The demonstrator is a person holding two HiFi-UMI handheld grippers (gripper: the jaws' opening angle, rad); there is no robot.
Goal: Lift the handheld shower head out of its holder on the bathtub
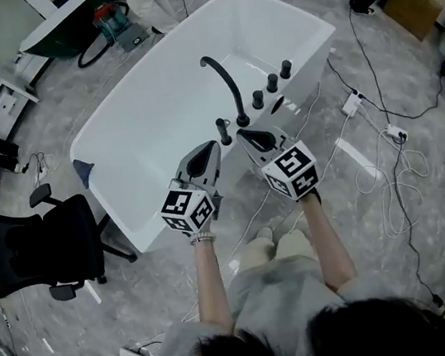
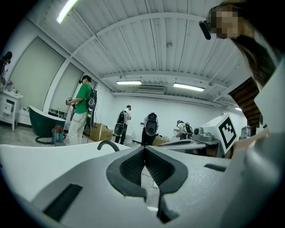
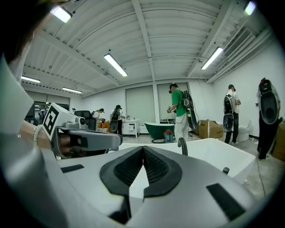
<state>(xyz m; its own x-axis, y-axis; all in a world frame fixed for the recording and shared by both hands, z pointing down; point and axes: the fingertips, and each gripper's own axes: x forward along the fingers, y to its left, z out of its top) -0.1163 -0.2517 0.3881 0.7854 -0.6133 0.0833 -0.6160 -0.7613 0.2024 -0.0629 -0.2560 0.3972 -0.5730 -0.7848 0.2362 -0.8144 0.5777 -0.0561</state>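
The white bathtub (image 1: 141,219) lies ahead of me in the head view. On its near rim stand a tall curved black faucet (image 1: 226,80), three black knobs (image 1: 272,83) and the short black upright handheld shower head (image 1: 223,131) in its holder. My left gripper (image 1: 207,145) is shut and empty, its tips just left of the shower head and short of it. My right gripper (image 1: 242,134) is also shut and empty, just right of it. In the left gripper view the pads (image 2: 133,167) meet, with the faucet (image 2: 108,144) beyond. In the right gripper view the closed pads (image 3: 156,167) point over the tub rim.
A black office chair (image 1: 24,246) stands left of the tub. White cables and a power strip (image 1: 388,163) lie on the floor at the right. Several people (image 2: 82,107) stand in the background near a green tub (image 3: 158,130) and cardboard boxes (image 1: 413,4).
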